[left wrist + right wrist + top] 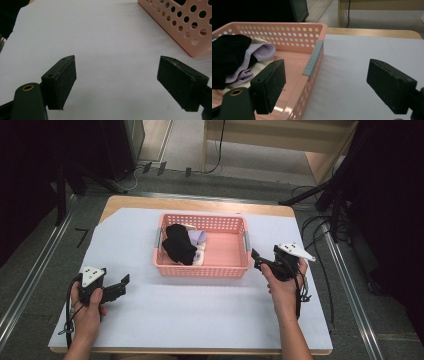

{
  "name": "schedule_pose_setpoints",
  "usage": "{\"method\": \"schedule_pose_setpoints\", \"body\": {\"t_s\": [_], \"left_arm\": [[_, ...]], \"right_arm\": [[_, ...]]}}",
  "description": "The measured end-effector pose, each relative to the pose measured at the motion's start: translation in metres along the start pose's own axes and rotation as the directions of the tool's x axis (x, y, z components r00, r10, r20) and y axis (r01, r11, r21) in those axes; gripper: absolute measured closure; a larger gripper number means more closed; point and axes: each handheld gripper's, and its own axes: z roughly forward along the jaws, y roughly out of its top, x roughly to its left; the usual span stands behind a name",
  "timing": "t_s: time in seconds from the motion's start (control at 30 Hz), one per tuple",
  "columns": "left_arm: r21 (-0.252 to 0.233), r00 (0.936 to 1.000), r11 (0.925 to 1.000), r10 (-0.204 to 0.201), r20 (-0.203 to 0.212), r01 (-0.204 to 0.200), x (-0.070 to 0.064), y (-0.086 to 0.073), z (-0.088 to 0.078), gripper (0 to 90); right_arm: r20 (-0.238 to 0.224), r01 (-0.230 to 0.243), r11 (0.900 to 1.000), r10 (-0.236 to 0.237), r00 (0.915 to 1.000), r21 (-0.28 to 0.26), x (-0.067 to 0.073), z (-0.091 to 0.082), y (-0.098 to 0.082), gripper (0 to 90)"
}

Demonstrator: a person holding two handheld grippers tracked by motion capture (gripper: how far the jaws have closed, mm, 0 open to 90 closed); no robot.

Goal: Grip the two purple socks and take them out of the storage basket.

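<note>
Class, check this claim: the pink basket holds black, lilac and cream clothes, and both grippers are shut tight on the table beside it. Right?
Not quite. The left gripper and right gripper are open and empty, as both gripper views show. The pink basket does hold the clothes.

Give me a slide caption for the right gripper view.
Open right claw straddling the grey-handled rim of a pink perforated plastic basket holding black and lilac socks.

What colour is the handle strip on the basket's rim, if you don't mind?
Grey, on the pink basket; the handle strip shows best in the right gripper view.
</note>
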Motion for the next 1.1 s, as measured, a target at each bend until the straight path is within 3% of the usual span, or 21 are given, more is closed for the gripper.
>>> {"method": "schedule_pose_setpoints", "body": {"t_s": [0.3,1.1], "left_arm": [[0.001,1.0000,1.0000,0.005,-0.001,-0.005,0.000,0.000,0.000,16.4],[-0.003,1.0000,1.0000,-0.003,0.003,0.003,0.000,0.000,0.000,16.4]], "right_arm": [[-0.012,0.007,1.000,-0.007,0.9999,-0.021,0.008,0.008,0.012,17.0],[-0.040,0.039,0.999,-0.039,0.9984,-0.009,0.048,0.043,0.041,19.8]]}}
